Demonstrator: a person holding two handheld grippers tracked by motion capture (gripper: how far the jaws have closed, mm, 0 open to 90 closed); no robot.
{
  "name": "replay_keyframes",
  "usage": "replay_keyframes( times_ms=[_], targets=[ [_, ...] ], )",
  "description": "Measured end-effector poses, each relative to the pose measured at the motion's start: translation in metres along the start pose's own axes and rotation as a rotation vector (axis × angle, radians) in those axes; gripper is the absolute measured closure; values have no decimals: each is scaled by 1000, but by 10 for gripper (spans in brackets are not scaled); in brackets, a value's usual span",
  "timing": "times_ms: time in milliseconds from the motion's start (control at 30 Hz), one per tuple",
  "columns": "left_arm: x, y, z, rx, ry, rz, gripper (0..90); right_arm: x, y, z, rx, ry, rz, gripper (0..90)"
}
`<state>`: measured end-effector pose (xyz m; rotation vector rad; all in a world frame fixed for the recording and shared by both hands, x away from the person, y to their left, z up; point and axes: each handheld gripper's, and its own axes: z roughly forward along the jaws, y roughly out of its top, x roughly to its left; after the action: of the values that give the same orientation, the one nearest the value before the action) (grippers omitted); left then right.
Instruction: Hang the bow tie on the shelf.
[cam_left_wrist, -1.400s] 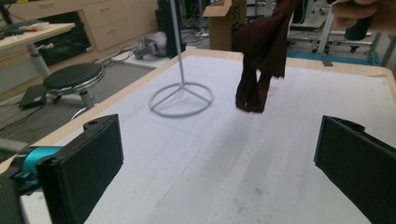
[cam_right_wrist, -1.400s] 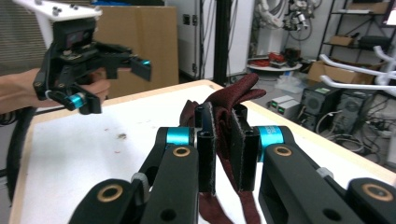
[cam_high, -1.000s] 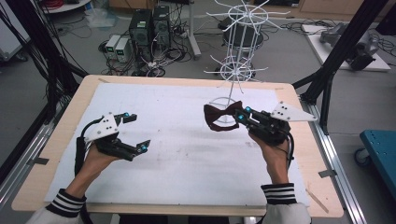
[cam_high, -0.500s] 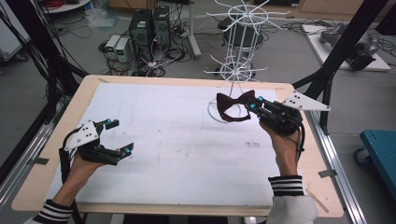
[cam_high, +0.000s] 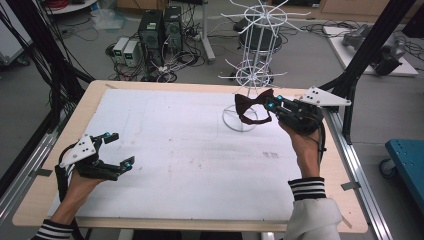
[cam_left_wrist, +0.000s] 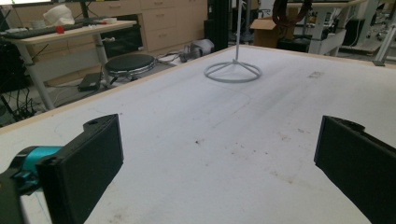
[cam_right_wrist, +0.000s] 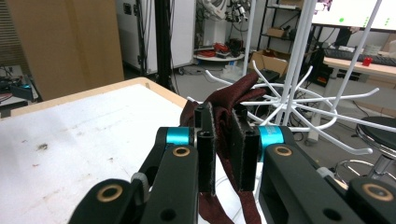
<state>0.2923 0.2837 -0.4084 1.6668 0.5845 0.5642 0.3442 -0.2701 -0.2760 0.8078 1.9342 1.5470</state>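
A dark red bow tie (cam_high: 251, 106) hangs in the air, with my right gripper (cam_high: 271, 104) shut on it at the table's far right. It hovers just above the base ring of a white wire rack (cam_high: 255, 55), close to the rack's lower arms. In the right gripper view the fabric of the bow tie (cam_right_wrist: 219, 100) is pinched between the two pads, with the rack's arms (cam_right_wrist: 299, 100) right behind. My left gripper (cam_high: 120, 149) is open and holds nothing, low over the near left of the white table mat (cam_high: 175, 135). From the left gripper view its gripper (cam_left_wrist: 219, 158) faces the rack's base ring (cam_left_wrist: 232, 72).
The wooden table edge (cam_high: 30, 200) runs close to the left hand. Black frame posts (cam_high: 365, 55) stand at the far right and far left. Computer boxes and cables (cam_high: 155, 35) lie on the floor beyond the table.
The right gripper has carried the bow tie to the right and upward, closer to the wire rack. The left gripper has drawn back to the left and sunk toward the near edge.
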Motion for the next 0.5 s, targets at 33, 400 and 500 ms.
replay_keyframes(
  times_ms=[33, 400, 500],
  targets=[
    [0, -2, -1, -7, -3, -2, 17, -1, 0, 1, 3, -1, 2, 828],
    [2, -12, -5, -22, 6, -16, 17, -8, 10, 7, 31, -25, -12, 827],
    [3, -14, -5, -18, 8, -19, 17, -10, 12, 8, 41, -33, -20, 827]
  ],
)
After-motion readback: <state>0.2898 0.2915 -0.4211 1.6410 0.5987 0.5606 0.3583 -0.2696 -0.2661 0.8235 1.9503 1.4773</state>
